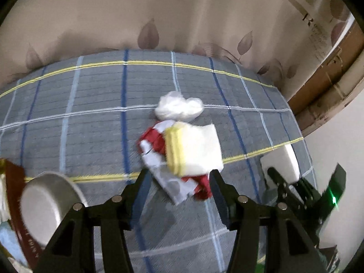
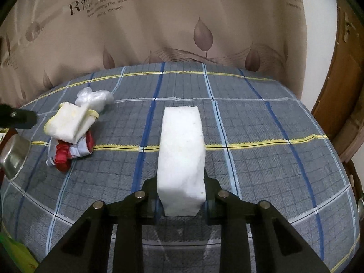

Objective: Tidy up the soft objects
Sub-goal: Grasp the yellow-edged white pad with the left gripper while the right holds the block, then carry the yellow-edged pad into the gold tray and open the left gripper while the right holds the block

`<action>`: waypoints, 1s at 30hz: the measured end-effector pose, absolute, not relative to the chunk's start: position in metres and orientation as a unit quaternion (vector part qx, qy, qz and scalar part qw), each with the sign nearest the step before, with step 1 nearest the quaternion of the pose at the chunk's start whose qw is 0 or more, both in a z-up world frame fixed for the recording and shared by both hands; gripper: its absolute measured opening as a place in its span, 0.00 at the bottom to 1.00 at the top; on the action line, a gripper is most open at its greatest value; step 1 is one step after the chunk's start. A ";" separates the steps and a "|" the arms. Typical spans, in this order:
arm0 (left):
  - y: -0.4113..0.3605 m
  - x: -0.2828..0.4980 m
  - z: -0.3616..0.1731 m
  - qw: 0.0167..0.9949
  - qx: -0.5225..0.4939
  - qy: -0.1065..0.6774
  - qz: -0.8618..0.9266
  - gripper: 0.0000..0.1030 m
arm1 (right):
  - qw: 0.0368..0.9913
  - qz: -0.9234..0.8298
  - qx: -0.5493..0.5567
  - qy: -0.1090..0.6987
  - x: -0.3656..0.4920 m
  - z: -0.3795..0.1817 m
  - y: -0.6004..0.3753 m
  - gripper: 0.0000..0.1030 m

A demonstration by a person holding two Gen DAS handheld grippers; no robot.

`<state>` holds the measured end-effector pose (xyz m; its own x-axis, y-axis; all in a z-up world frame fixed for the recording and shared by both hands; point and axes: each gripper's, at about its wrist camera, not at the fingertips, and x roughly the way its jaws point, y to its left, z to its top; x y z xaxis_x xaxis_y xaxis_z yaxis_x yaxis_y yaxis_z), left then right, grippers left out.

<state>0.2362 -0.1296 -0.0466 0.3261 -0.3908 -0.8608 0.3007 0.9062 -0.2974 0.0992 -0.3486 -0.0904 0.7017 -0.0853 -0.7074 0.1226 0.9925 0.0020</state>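
Note:
My right gripper is shut on a tall white foam block, which stands up between its pads above the checked cloth. In the left wrist view the same block shows at the right edge. My left gripper is open, just above the near end of a red and white cloth. A yellow-edged white sponge lies on that cloth, and a crumpled clear plastic wad sits behind it. The pads touch nothing. From the right wrist, the sponge, cloth and wad are far left.
A metal bowl stands at the left beside a dark red object. The grey checked tablecloth ends at a leaf-print curtain. A wooden door is on the right, and something green shows at the bottom left.

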 end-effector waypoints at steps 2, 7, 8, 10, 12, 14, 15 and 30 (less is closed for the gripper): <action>-0.138 0.245 -0.051 0.809 -0.047 0.546 -0.212 0.53 | 0.921 -0.058 0.019 0.384 0.101 -0.091 -0.348 0.23; -0.154 0.260 -0.064 0.805 -0.048 0.557 -0.200 0.53 | 0.919 -0.056 0.020 0.390 0.101 -0.093 -0.349 0.23; -0.155 0.264 -0.067 0.802 -0.050 0.561 -0.197 0.53 | 0.918 -0.056 0.023 0.392 0.102 -0.094 -0.349 0.23; -0.159 0.267 -0.072 0.798 -0.059 0.566 -0.199 0.53 | 0.915 -0.052 0.031 0.398 0.105 -0.096 -0.352 0.23; -0.160 0.265 -0.073 0.798 -0.068 0.563 -0.206 0.50 | 0.913 -0.048 0.042 0.402 0.107 -0.098 -0.356 0.23; -0.164 0.262 -0.070 0.805 -0.050 0.556 -0.201 0.18 | 0.911 -0.044 0.053 0.406 0.108 -0.099 -0.359 0.23; -0.166 0.261 -0.069 0.806 -0.042 0.555 -0.202 0.18 | 0.910 -0.043 0.056 0.408 0.108 -0.100 -0.360 0.23; -0.173 0.231 -0.036 0.815 -0.005 0.533 -0.228 0.18 | 0.909 -0.045 0.052 0.412 0.110 -0.100 -0.357 0.23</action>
<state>0.2310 -0.1731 -0.0364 0.3288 -0.3758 -0.8664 0.3661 0.8964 -0.2499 0.1096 -0.3566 -0.0996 0.6572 -0.0393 -0.7527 0.1250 0.9905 0.0574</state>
